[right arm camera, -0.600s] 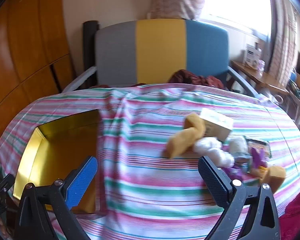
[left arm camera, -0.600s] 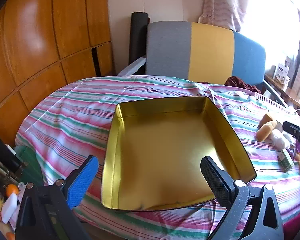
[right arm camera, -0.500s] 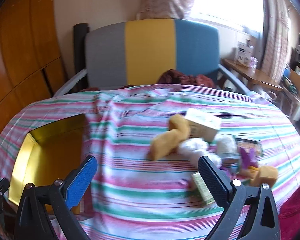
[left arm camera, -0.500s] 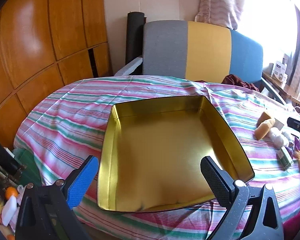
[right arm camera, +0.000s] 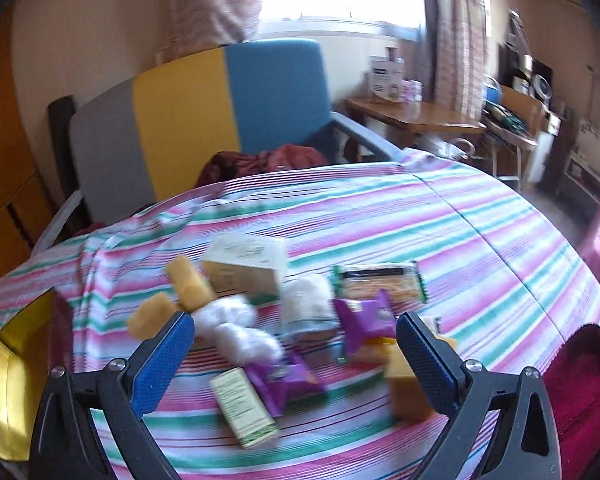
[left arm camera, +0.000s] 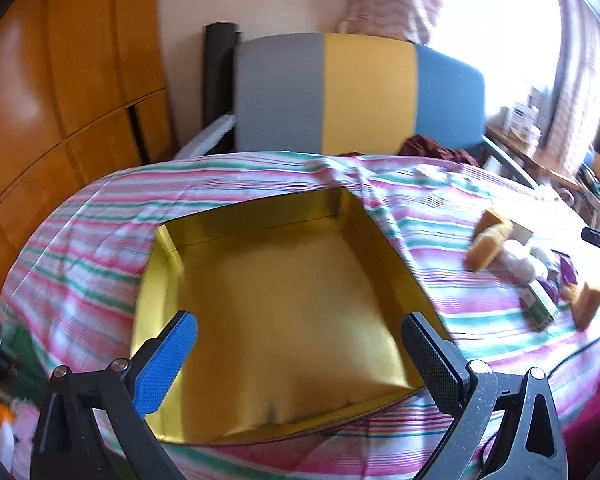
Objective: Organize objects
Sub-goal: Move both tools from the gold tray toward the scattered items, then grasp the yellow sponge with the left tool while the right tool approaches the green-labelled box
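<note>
An empty gold tin tray [left arm camera: 156, 280] lies on the striped tablecloth; its edge shows in the right wrist view [right arm camera: 4, 380]. My left gripper [left arm camera: 300, 340] is open and empty above the tray's near side. My right gripper [right arm camera: 296, 340] is open and empty above a pile: yellow sponges [right arm camera: 188, 284], white cotton [right arm camera: 236, 332], a cream box [right arm camera: 248, 268], purple wrappers [right arm camera: 364, 316], a small labelled box [right arm camera: 242, 408], a green-edged packet [right arm camera: 380, 282], an orange block [right arm camera: 410, 392]. The pile also shows in the left wrist view [left arm camera: 492, 240].
A grey, yellow and blue chair [left arm camera: 360, 92] stands behind the table with dark red cloth [right arm camera: 260, 160] on its seat. Wooden cabinets [left arm camera: 60, 80] are at the left. A wooden side table [right arm camera: 412, 116] with boxes stands at the right.
My right gripper has swung right and closer over the pile of objects. My left gripper's view has turned right, so the tray sits more to the left.
</note>
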Demonstrator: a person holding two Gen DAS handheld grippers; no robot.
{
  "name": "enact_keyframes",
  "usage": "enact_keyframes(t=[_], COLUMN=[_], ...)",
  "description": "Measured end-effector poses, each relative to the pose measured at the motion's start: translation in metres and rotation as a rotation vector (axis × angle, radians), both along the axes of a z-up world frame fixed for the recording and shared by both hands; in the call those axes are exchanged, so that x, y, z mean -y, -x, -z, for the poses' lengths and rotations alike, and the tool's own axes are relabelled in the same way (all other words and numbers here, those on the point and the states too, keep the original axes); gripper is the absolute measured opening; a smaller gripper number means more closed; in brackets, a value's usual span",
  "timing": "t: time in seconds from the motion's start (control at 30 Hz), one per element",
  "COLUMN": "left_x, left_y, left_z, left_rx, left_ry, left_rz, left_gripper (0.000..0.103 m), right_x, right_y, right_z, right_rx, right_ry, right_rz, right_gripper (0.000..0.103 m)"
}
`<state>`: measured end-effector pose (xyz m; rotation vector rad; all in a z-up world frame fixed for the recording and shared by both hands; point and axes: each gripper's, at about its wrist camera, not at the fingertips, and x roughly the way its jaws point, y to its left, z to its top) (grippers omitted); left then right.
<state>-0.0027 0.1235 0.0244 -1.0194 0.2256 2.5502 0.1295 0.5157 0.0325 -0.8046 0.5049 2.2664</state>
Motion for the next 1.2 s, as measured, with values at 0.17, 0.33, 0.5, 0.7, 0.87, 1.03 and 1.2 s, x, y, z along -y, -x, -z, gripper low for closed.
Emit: enact_keyframes(t=[0.17,0.33,0.5,0.7,0.87,1.03,1.2], left_x=[-0.045,-0.098,-0.146,-0.199,-0.24,-0.277,-0.3], left_y=[-0.003,0.0,0.003,0.022,0.034,0.048,0.062], left_z=[-0.003,0.004,0.014,0.034,0.041,0.053,0.078], left_rx=[0.038,0.098,0.121,0.16,0.122,0.102,0.166], left_ry=[-0.038,-0.023,0.026,0.093,0.138,0.161,0.181], left_rz=[0.15,0.279,0.346,0.381,0.436,0.496,0.534], left_gripper=[0.103,0.103,0.103,0.102,0.092,0.079,0.042], right_x=[-0.031,-0.036,-0.033,-0.033,-0.035,-0.035,-0.036], right_y=[-0.02,-0.022,-0.019,-0.02,-0.019,-0.017,-0.015], right_z=[0.013,0.016,0.017,0.016,0.017,0.02,0.021], right_rx=[-0.085,-0.106,-0.114,-0.135,-0.141,-0.134,-0.127], right_ry=[0.142,0.186,0.208,0.227,0.247,0.259,0.26], right_rz=[0.113,0.106,0.069,0.043,0.037,0.031,0.027], right_gripper=[0.103,0.103,0.103,0.103,0.103,0.103,0.103])
